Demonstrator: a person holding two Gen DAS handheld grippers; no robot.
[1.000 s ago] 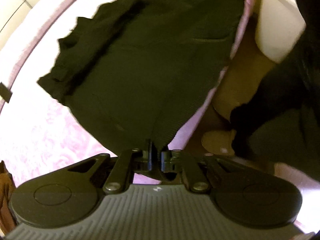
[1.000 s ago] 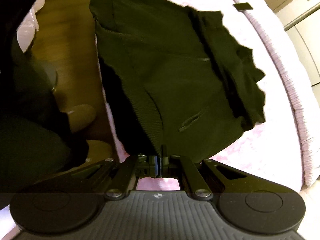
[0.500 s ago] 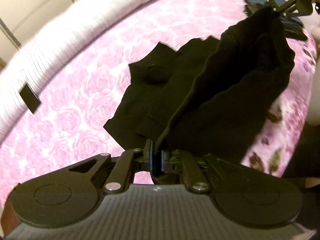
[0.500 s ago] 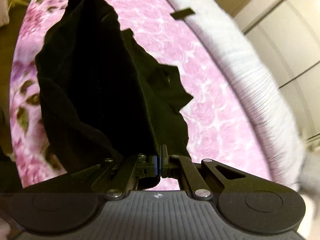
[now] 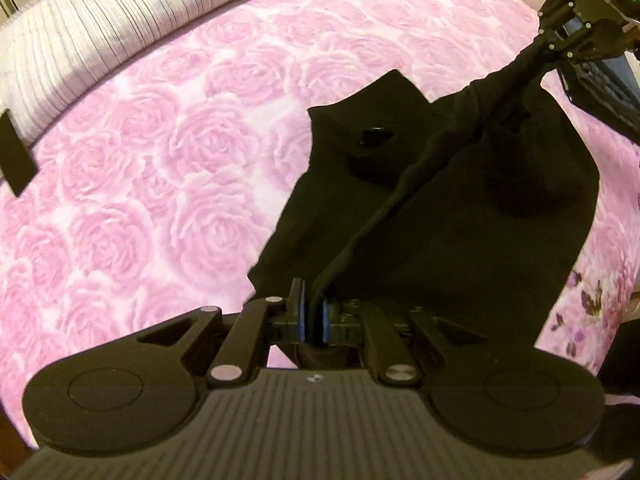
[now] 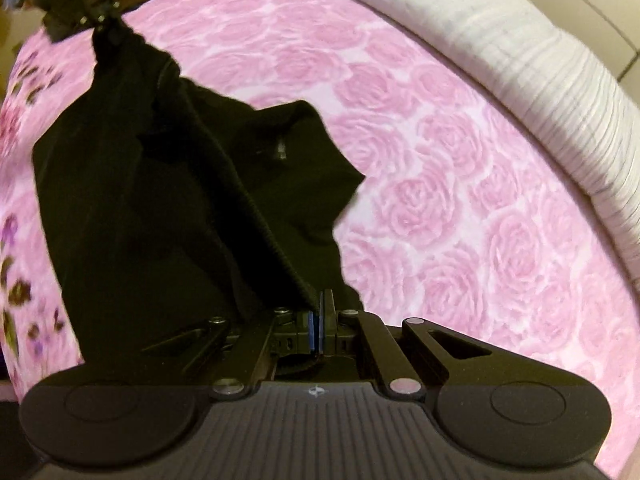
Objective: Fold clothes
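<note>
A black knit garment [image 5: 460, 236] hangs over a bed with a pink rose-patterned cover [image 5: 160, 168]. My left gripper [image 5: 312, 312] is shut on one end of its ribbed hem. My right gripper [image 6: 318, 320] is shut on the other end. The hem is stretched taut between them, and the garment [image 6: 132, 208] drapes down from it, its far part lying on the cover. Each gripper shows in the other's view: the right gripper [image 5: 560, 36] at top right, the left gripper [image 6: 92, 12] at top left.
A white ribbed pillow or bolster [image 5: 100, 44] runs along the far side of the bed and also shows in the right wrist view [image 6: 540, 68]. A small black tag [image 5: 14, 160] lies by it. A dark folded item [image 5: 600, 92] lies behind the right gripper.
Both grippers have lifted the garment's hem from beside the bed edge and carried it over the bed. The hem is now pulled straight between them.
</note>
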